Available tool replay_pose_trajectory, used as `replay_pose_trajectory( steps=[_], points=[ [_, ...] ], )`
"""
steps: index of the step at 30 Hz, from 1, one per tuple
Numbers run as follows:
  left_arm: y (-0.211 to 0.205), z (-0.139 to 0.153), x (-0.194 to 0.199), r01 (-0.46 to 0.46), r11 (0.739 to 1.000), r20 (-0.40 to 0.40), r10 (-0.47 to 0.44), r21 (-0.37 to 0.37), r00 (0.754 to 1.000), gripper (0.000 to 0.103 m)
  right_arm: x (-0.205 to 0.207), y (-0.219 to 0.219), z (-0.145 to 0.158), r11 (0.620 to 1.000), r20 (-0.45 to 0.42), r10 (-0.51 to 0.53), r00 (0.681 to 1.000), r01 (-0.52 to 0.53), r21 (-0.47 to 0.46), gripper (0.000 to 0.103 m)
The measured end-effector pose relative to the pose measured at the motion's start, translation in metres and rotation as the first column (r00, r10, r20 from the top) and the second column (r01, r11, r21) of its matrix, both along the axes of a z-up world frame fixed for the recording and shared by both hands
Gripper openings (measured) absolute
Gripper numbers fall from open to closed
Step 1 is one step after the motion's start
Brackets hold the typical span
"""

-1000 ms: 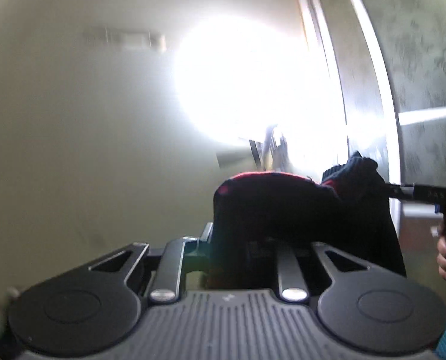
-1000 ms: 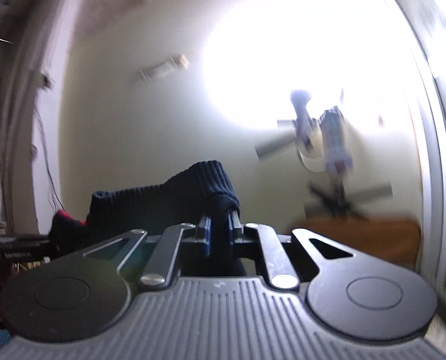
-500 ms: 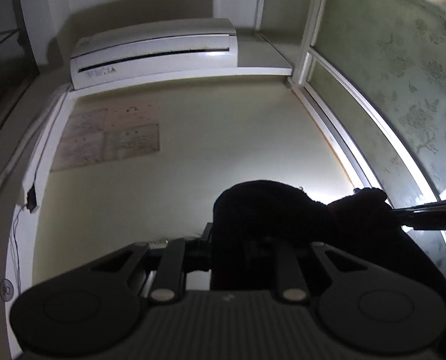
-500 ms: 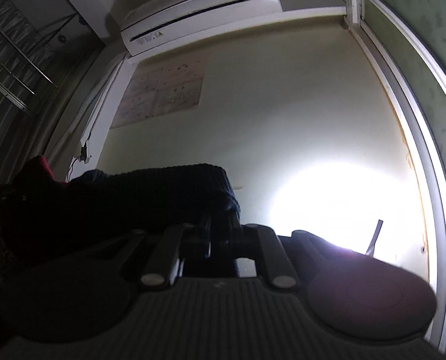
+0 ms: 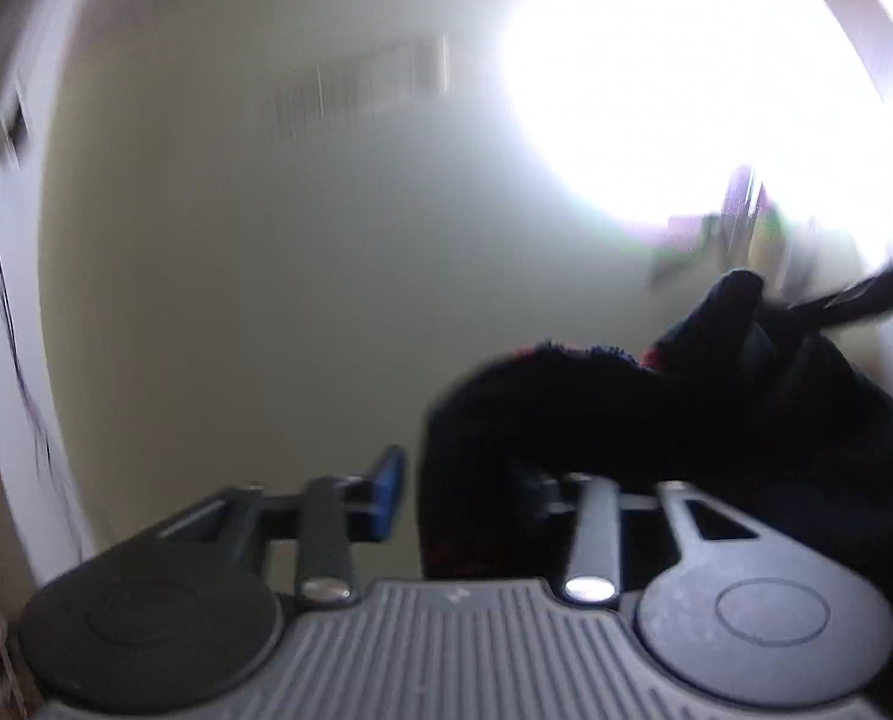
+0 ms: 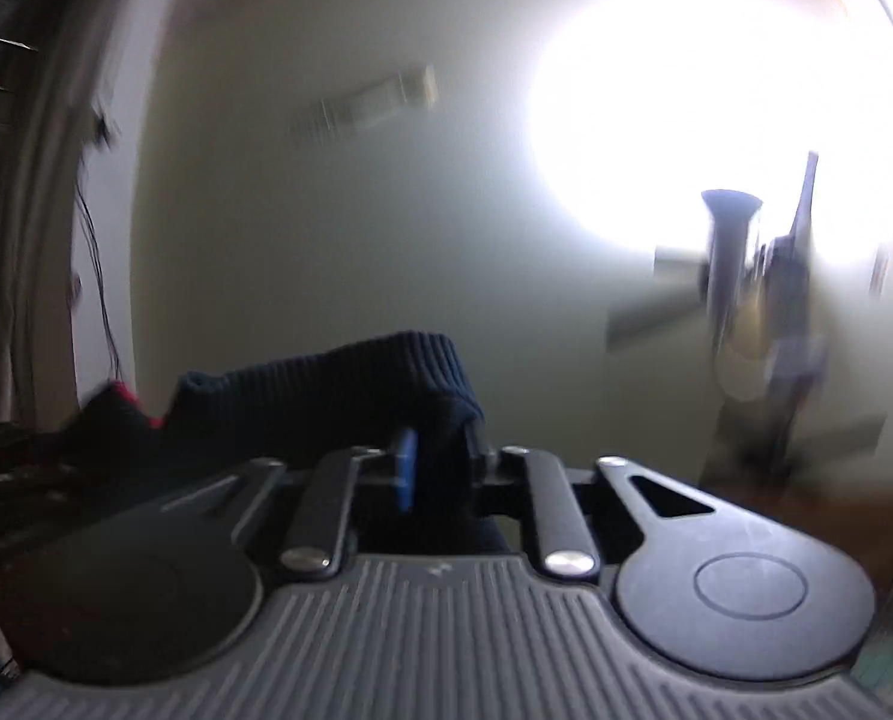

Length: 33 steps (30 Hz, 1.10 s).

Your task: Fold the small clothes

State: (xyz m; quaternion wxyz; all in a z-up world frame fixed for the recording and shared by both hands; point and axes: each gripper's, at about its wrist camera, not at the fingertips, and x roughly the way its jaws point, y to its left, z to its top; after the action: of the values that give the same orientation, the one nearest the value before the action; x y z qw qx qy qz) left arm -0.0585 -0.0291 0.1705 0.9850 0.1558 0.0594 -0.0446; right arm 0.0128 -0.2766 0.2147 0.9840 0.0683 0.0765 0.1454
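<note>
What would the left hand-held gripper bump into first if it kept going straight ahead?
The dark knit garment, which already hangs between the opening jaws of the left hand-held gripper. Past it only a pale wall shows, though blur hides its depth.

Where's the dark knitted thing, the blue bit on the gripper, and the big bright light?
dark knitted garment point(image 6: 380, 378): right wrist view, ribbed cuff.
blue finger pad point(image 5: 386, 495): left wrist view, pad face.
bright light point(image 6: 716, 108): right wrist view, glare centre.

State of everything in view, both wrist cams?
dark knit garment: bunched, strung between both tools.
left hand-held gripper: jaws opening; garment draped over one finger, clear of the other pad.
right hand-held gripper: jaws opening; ribbed garment edge between them.
</note>
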Motion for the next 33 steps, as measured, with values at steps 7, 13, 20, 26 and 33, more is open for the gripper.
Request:
replay_pose_trajectory(
  steps=[7, 13, 20, 26, 33],
  points=[
    [0.029, -0.123, 0.059, -0.111, 0.989, -0.415, 0.059, -0.101, 0.908, 0.025, 0.002, -0.1, -0.094, 0.985, -0.213, -0.156, 0.964, 0.167, 0.035, 0.058],
    [0.006, -0.127, 0.062, 0.006, 0.989, -0.407, -0.065, -0.146, 0.911, 0.03, -0.035, -0.13, -0.164, 0.964, -0.417, -0.221, 0.882, 0.133, -0.23, 0.058],
    [-0.038, -0.153, 0.071, 0.141, 0.979, -0.466, -0.196, -0.15, 0.863, 0.037, -0.065, -0.11, -0.215, 0.953, -0.46, -0.265, 0.847, 0.157, -0.258, 0.016],
    [-0.039, -0.173, 0.075, 0.128, 0.979, -0.527, -0.195, -0.16, 0.827, 0.041, -0.05, -0.113, -0.154, 0.807, -0.142, -0.481, 0.865, 0.373, -0.458, 0.011],
    [-0.033, -0.177, 0.083, 0.09, 0.977, -0.56, -0.185, -0.193, 0.808, 0.045, -0.054, -0.217, -0.027, 0.47, 0.237, -0.816, 0.527, 0.844, -0.261, 0.011]
  ],
)
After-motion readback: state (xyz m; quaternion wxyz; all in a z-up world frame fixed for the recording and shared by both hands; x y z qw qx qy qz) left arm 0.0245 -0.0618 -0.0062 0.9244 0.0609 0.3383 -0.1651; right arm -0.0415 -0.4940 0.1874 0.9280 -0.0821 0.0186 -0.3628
